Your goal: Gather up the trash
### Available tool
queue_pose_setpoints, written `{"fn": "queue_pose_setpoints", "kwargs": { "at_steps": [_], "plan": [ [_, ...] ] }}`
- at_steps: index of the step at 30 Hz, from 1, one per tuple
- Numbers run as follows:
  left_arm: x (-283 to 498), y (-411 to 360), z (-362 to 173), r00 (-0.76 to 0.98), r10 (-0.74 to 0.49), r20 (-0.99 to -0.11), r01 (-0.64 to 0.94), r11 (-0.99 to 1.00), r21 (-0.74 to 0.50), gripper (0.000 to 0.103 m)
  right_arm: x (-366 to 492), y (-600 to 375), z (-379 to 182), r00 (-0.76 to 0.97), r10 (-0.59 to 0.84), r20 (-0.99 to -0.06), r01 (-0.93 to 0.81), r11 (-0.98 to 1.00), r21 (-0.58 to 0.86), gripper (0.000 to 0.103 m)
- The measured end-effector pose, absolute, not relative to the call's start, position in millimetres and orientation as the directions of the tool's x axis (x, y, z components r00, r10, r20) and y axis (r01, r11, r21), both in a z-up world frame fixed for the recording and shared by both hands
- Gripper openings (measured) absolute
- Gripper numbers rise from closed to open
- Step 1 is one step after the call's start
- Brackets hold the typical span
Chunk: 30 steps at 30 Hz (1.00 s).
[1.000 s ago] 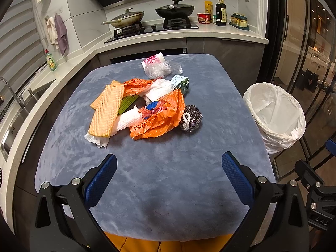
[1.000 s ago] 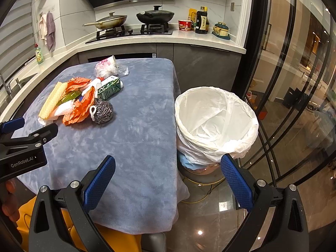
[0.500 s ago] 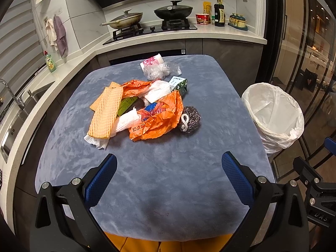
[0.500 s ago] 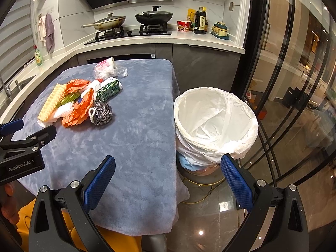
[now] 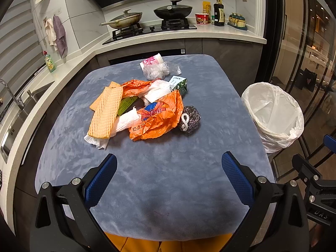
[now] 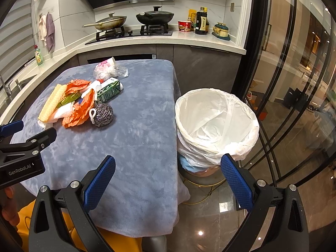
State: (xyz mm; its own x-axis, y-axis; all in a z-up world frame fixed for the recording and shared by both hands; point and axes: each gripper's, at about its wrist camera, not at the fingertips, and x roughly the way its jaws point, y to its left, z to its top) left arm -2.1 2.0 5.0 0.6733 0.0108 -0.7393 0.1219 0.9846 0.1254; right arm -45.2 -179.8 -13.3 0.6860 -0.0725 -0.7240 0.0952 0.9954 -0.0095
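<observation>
Several trash items lie heaped mid-table on the blue-grey velvety tablecloth (image 5: 168, 178). Left wrist view: crumpled orange plastic bag (image 5: 159, 119), light, slippery, we judge best pinched at a raised fold; round steel-wool scourer (image 5: 190, 118), springy, grippable across its body; ribbed orange cloth (image 5: 106, 112), limp. Our left gripper (image 5: 169, 175) hovers low over the near table, jaws wide apart, empty.

Right wrist view: green drink carton (image 6: 109, 91), stiff; white-lined round waste bin (image 6: 216, 121) beside the table. Our right gripper (image 6: 168, 177) hangs over the table edge, jaws spread, empty.
</observation>
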Motion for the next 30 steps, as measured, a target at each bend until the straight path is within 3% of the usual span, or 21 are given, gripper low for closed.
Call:
{"fn": "queue_pose_setpoints", "kwargs": {
  "at_steps": [30],
  "plan": [
    [-2.3, -1.5, 6.1, 0.671, 0.004, -0.742, 0.127, 0.984, 0.121, 0.095, -38.1, -183.6, -12.4, 0.688, -0.077, -0.722, 0.106, 0.994, -0.005, 0.096]
  ]
}}
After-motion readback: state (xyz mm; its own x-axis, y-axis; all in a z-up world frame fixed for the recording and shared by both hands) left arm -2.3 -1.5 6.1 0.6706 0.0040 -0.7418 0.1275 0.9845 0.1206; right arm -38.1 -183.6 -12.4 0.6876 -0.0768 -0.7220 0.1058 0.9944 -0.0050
